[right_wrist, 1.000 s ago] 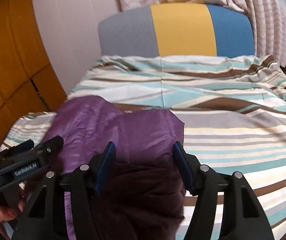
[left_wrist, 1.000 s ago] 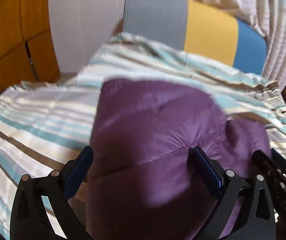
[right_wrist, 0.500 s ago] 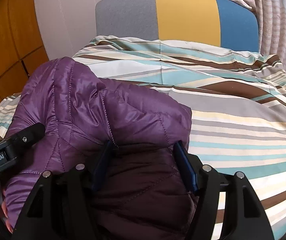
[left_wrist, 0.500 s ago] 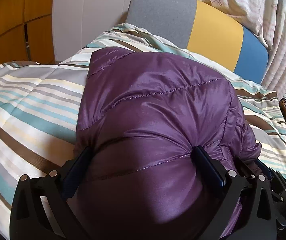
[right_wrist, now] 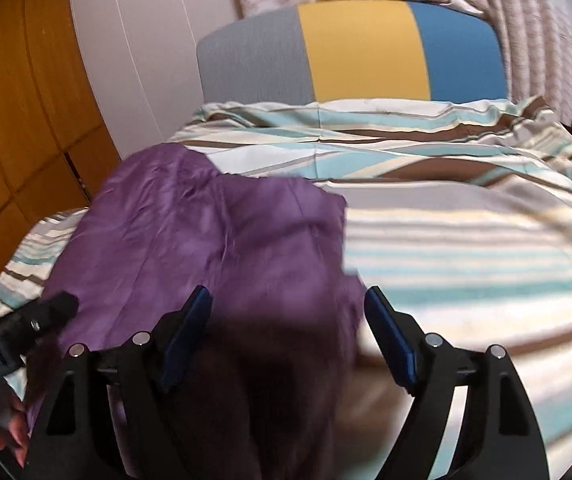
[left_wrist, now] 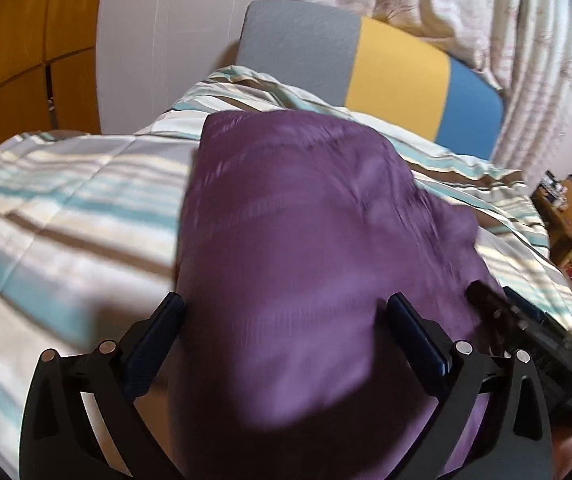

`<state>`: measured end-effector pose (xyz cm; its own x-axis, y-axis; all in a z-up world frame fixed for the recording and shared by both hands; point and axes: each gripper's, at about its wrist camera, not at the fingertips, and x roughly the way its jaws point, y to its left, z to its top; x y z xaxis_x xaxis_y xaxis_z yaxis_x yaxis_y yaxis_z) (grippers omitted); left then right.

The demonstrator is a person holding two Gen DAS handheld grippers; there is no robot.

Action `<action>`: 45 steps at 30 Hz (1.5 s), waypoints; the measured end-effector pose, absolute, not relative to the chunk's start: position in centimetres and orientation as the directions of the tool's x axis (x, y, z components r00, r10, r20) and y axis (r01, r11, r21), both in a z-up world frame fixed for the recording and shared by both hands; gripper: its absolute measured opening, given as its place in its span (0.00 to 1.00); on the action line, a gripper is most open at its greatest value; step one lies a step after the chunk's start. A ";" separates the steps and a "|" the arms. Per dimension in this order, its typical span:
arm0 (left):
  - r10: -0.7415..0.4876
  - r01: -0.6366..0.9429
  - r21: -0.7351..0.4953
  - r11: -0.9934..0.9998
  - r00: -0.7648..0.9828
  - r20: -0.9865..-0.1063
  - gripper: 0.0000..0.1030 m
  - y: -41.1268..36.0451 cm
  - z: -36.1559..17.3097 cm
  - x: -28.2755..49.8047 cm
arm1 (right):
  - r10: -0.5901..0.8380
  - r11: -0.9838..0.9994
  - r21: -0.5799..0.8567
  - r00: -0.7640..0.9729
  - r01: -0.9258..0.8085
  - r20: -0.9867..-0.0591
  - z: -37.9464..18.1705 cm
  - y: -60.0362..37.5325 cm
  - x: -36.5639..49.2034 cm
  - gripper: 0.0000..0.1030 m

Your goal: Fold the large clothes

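Note:
A purple quilted jacket (left_wrist: pixel 306 208) lies bunched on the striped bed cover (left_wrist: pixel 65 208). My left gripper (left_wrist: pixel 281 312) holds a thick fold of its near end, with the jaws wide and the padding filling the gap between them. In the right wrist view the jacket (right_wrist: pixel 213 232) spreads to the left. My right gripper (right_wrist: pixel 286 300) is opening over the jacket's dark near edge. Its right pad (right_wrist: pixel 386 332) stands just off the fabric, and the cloth still lies between the jaws. Both views are blurred.
A grey, yellow and blue headboard (right_wrist: pixel 366 48) stands at the far end of the bed, with curtains (right_wrist: pixel 526 20) behind it. Wooden wardrobe doors (right_wrist: pixel 13 120) line the left side. A cluttered wooden shelf (left_wrist: pixel 566 216) stands to the right. A hand (right_wrist: pixel 9 432) shows at the lower left.
The jacket was carried forward and laid lower on the bed. The right jaws have spread wider, and the fabric no longer bulges between them. The left jaws keep the same width.

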<state>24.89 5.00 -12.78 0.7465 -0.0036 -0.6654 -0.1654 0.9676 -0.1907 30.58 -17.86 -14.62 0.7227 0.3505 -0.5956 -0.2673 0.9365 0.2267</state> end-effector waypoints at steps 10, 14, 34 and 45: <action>-0.080 -0.161 -0.265 0.951 0.698 -0.712 0.97 5.7 -16.2 23.3 | 0.231 0.971 0.114 0.694 -0.211 -0.682 -17.2 -17.1 28.0 0.86; -0.070 -0.180 -0.263 0.948 0.687 -0.723 0.97 5.3 -15.0 20.9 | 0.245 0.969 0.141 0.729 -0.202 -0.639 -15.4 -18.1 25.1 0.98; 0.022 -0.074 -0.068 0.995 0.819 -0.573 0.97 1.5 -5.7 6.1 | 0.363 0.931 0.183 0.742 -0.317 -0.564 -7.7 -20.1 9.4 0.98; 0.028 -0.108 -0.100 0.989 0.805 -0.592 0.97 1.5 -5.9 5.0 | 0.367 0.929 0.182 0.753 -0.321 -0.546 -6.6 -20.8 7.7 0.98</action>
